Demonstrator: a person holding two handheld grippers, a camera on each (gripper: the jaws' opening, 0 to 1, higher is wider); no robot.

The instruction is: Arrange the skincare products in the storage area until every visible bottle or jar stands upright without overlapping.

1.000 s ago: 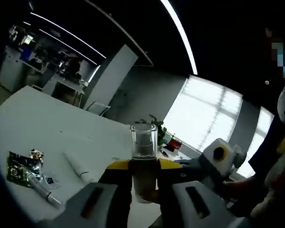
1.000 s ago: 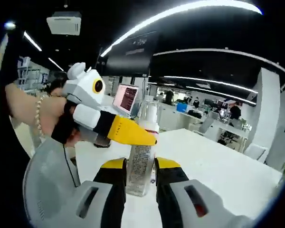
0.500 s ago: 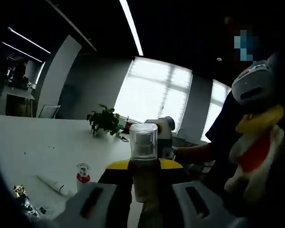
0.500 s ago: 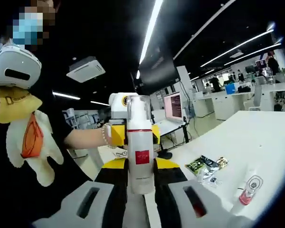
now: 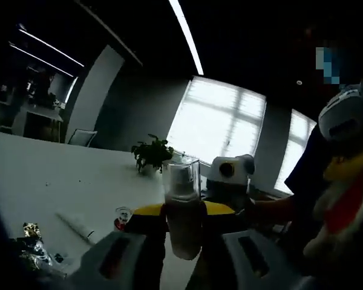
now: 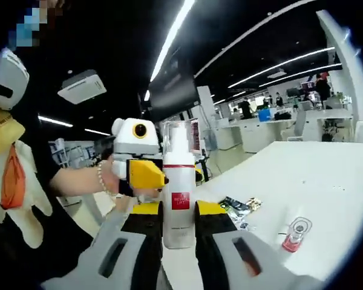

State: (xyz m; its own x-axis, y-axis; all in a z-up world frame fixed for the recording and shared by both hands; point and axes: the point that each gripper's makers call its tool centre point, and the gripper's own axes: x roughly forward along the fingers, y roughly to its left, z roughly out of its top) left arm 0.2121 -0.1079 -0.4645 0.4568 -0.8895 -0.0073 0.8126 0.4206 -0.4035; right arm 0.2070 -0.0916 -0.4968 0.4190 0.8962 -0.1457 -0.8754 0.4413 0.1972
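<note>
- Left gripper point(image 5: 183, 212): jaws closed on a clear-capped bottle point(image 5: 183, 202), held upright and clear of the white table point(image 5: 42, 181). A vertical carry lets the bottle go down on its base without being turned again.
- Right gripper point(image 6: 179, 211): jaws closed on a white pump bottle point(image 6: 178, 193) with a red square label and a clear cap, also upright and lifted above the table. The two tongs face one another, so each appears in the other's view: the right one behind the clear-capped bottle in the left gripper view, the left one just behind the pump bottle in the right gripper view.
- Judgement: both bottles are in mid-carry and neither is yet set down; the upright grip suggests placement comes next.
- Small red-based bottle point(image 6: 293, 234): on the table, well apart from the pump bottle, apparently tilted; it also shows in the left gripper view, near the left jaw.
- White tube point(image 5: 75, 225): lying flat on the table, so not yet upright.
- Foil sachets point(image 6: 237, 208): loose clutter on the table just beside the tube, which could obstruct a set-down there.
- Potted plant point(image 5: 151, 154): towards the far edge of the table, clear of the work.
- Person's hand point(image 6: 112, 179): wearing a bead bracelet and holding the left gripper; a plush toy point(image 6: 9, 151) hangs at the person's front.
</note>
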